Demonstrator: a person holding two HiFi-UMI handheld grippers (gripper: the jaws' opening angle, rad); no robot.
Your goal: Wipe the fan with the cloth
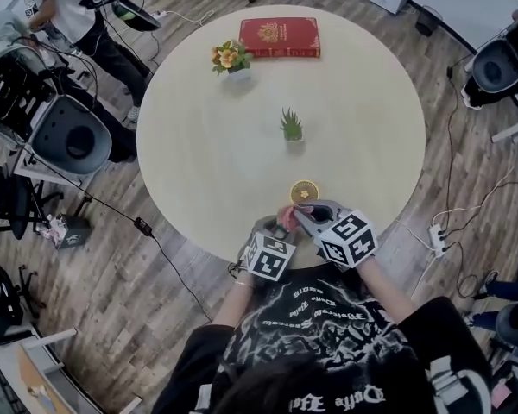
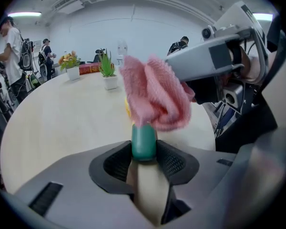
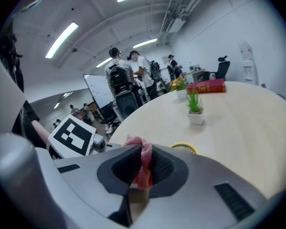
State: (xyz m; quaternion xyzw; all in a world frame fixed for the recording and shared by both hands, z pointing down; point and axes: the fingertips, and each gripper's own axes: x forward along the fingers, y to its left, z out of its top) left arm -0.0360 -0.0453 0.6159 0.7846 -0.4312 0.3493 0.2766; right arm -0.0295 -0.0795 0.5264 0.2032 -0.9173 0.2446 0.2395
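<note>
Pink cloth [image 2: 155, 97] between downtilted right tongs [image 3: 142, 163]

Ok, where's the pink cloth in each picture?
Head view: pink cloth at the table's near edge, beside the fan.
Left gripper view: pink cloth in the centre, above the fan's green handle.
Right gripper view: pink cloth low centre, pinched between the fingers.
Shared landmark: the small potted plant, in all three.

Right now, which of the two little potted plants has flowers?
The flowering plant beside the red book, with orange and yellow blooms. The spiky plant at mid-table is all green.
</note>
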